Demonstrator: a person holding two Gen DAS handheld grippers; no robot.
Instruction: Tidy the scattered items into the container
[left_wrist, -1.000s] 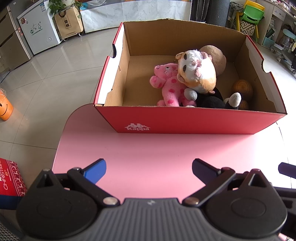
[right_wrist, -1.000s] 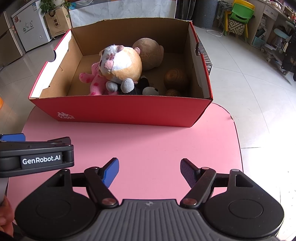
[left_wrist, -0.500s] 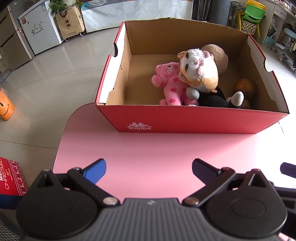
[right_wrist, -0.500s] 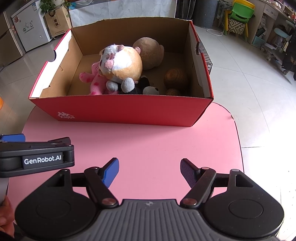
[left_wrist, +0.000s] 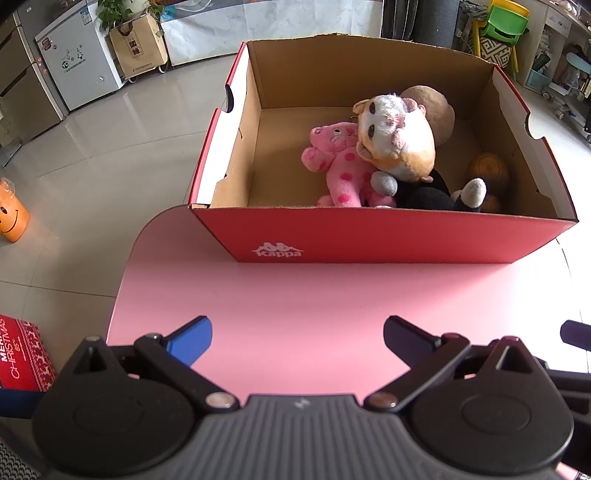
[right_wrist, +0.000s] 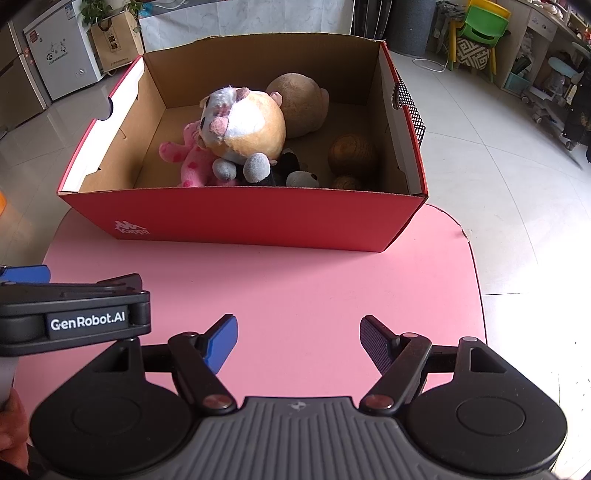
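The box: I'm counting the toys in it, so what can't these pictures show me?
- Black-and-white plush: both views, mostly hidden under the orange-and-white plush.
- Box floor nearest the cameras: hidden behind its red front wall.
- Small brown ball: right wrist view, cut off by that wall.
- Brown plush: left wrist view, largely covered; face unseen.

A pink desk (left_wrist: 332, 295) stands on a shiny tiled floor (left_wrist: 110, 155). An orange cup (left_wrist: 11, 216) with a smiley face sits on the floor. A red Christmas box (left_wrist: 20, 356) lies low beside the desk. Far back are a white fridge (left_wrist: 74, 62), a plant (left_wrist: 122, 7) in a brown box (left_wrist: 138, 46), and a green chair (right_wrist: 480, 26).
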